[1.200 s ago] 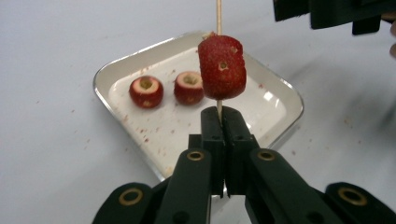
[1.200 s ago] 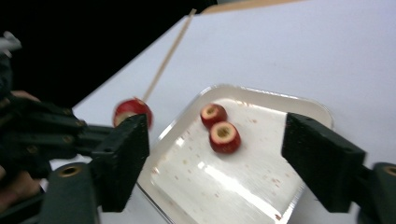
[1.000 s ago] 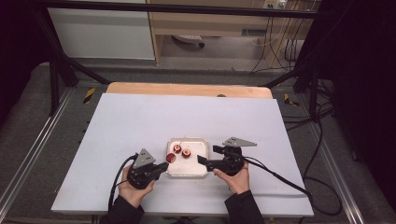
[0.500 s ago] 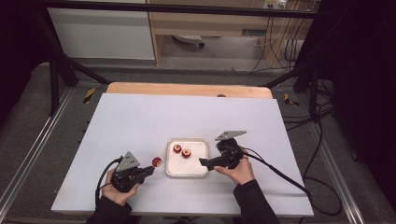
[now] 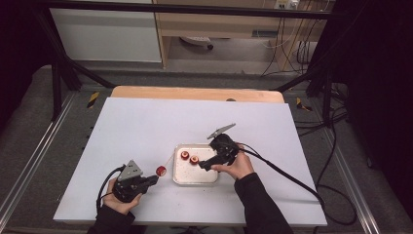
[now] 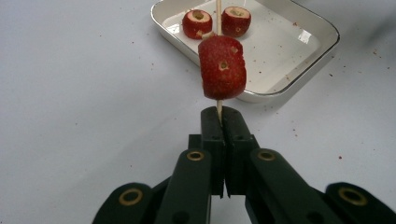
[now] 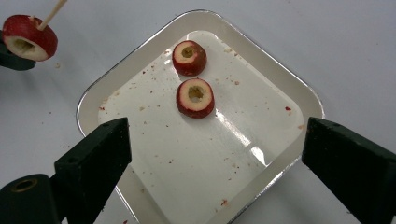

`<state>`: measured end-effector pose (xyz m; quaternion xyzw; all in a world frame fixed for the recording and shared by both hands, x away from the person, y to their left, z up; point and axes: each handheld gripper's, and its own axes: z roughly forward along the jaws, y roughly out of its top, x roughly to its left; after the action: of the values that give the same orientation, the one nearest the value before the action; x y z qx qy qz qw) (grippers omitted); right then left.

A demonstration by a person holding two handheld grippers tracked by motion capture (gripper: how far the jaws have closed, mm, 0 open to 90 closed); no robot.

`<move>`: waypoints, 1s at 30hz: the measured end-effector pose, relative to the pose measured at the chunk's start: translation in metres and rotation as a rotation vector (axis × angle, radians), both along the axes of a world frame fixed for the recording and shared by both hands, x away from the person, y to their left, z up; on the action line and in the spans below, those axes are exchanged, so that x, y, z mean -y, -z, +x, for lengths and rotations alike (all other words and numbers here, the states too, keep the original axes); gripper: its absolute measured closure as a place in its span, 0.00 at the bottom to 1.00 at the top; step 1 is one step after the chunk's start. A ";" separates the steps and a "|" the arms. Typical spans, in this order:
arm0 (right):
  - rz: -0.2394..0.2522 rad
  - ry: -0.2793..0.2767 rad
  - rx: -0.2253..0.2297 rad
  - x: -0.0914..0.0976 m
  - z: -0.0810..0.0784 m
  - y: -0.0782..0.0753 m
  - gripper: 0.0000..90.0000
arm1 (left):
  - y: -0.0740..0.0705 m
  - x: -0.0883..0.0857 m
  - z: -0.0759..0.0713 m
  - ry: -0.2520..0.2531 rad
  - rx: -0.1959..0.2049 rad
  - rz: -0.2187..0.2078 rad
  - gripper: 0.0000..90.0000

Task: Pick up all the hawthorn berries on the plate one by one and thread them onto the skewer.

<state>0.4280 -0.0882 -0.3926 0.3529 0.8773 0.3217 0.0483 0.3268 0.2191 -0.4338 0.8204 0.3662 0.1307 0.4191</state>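
Note:
My left gripper [image 6: 222, 114] is shut on the lower end of a thin wooden skewer [image 6: 218, 9]. A cored red fruit [image 6: 222, 67] is threaded on the skewer just above the jaws. In the high view this gripper [image 5: 155, 179] sits left of the white tray [image 5: 195, 178], with the skewered fruit [image 5: 160, 170] beside the tray's left rim. Two more cored red fruits [image 7: 189, 57] [image 7: 195, 97] lie in the tray's far part. My right gripper [image 7: 215, 140] hovers open above the tray; its jaws have just been closing slightly, with nothing gripped between them.
The tray [image 7: 93, 100] holds red crumbs, and more crumbs are scattered on the white table [image 5: 146, 126] around it. A black cable [image 5: 282, 170] trails right from the right gripper. A wooden strip [image 5: 195, 93] edges the table's far side.
My left gripper has drawn back to the left, away from the tray, carrying the skewer and fruit. My right gripper has risen and swung in over the tray.

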 end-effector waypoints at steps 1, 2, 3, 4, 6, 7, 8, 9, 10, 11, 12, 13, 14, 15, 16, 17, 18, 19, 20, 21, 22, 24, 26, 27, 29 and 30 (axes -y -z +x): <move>-0.014 -0.006 0.000 -0.003 0.001 0.000 0.10 | 0.000 0.000 0.000 0.002 0.000 0.000 0.98; -0.024 -0.014 -0.001 -0.006 0.003 0.000 0.11 | 0.000 0.000 0.000 0.004 0.001 0.001 0.98; -0.037 -0.025 -0.009 -0.009 0.004 0.000 0.11 | 0.000 0.000 0.000 0.005 0.001 0.002 0.98; -0.050 -0.035 -0.011 -0.012 0.006 0.000 0.12 | 0.000 0.000 0.000 0.005 0.002 0.002 0.98; -0.064 -0.043 -0.020 -0.017 0.008 0.000 0.14 | 0.001 0.000 0.000 0.003 0.000 0.002 0.98; -0.067 -0.047 -0.021 -0.020 0.010 0.000 0.15 | 0.001 0.000 0.000 0.004 0.000 0.002 0.98; -0.071 -0.052 -0.027 -0.022 0.012 0.000 0.15 | 0.001 0.000 0.000 0.004 -0.001 0.002 0.98; -0.077 -0.059 -0.027 -0.025 0.013 0.000 0.16 | 0.001 0.000 0.000 0.004 -0.002 0.003 0.98; -0.080 -0.061 -0.034 -0.028 0.015 0.000 0.17 | 0.001 0.001 0.000 0.005 -0.001 0.003 0.98; -0.084 -0.068 -0.038 -0.030 0.016 0.001 0.18 | 0.001 0.001 0.000 0.005 -0.002 0.002 0.98; -0.087 -0.073 -0.044 -0.033 0.018 0.001 0.20 | 0.001 0.001 0.000 0.005 -0.002 0.002 0.98; -0.094 -0.079 -0.043 -0.034 0.019 0.001 0.22 | 0.001 0.001 0.000 0.005 -0.002 0.002 0.98; -0.093 -0.084 -0.048 -0.038 0.020 0.002 0.23 | 0.001 0.001 0.000 0.005 -0.003 0.002 0.98; -0.094 -0.088 -0.053 -0.039 0.021 0.002 0.25 | 0.001 0.000 0.000 0.004 -0.002 0.002 0.98; -0.095 -0.093 -0.061 -0.042 0.023 0.003 0.27 | 0.001 0.000 0.000 0.005 -0.003 0.001 0.98; -0.102 -0.101 -0.062 -0.044 0.024 0.003 0.29 | 0.002 0.000 0.000 0.004 -0.003 0.001 0.98; -0.108 -0.108 -0.063 -0.045 0.024 0.004 0.31 | 0.002 0.000 0.000 0.003 -0.003 0.001 0.98; -0.117 -0.112 -0.067 -0.048 0.026 0.004 0.33 | 0.002 0.000 0.000 0.004 -0.003 0.002 0.98; -0.122 -0.114 -0.070 -0.049 0.027 0.005 0.34 | 0.002 0.001 0.000 0.005 -0.003 0.002 0.98; -0.125 -0.115 -0.077 -0.051 0.029 0.006 0.36 | 0.002 0.001 0.000 0.005 -0.003 0.001 0.98; -0.128 -0.118 -0.081 -0.052 0.030 0.006 0.38 | 0.002 0.001 0.000 0.006 -0.004 0.002 0.98; -0.151 -0.128 -0.098 -0.054 0.033 0.009 0.41 | 0.002 0.001 0.000 0.006 -0.004 0.002 0.98; -0.176 -0.140 -0.109 -0.057 0.035 0.011 0.44 | 0.002 0.000 0.000 0.004 -0.003 0.002 0.98; -0.180 -0.147 -0.109 -0.057 0.036 0.011 0.46 | 0.002 0.000 0.000 0.004 -0.004 0.002 0.98; -0.178 -0.153 -0.112 -0.059 0.037 0.013 0.49 | 0.002 0.000 0.000 0.006 -0.005 0.003 0.98; -0.177 -0.153 -0.116 -0.059 0.038 0.013 0.51 | 0.002 0.001 0.000 0.006 -0.005 0.003 0.98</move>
<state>0.4656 -0.0294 -0.4052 0.2972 0.9280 0.2248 0.0036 0.3271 0.2185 -0.4360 0.8225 0.3646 0.1281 0.4174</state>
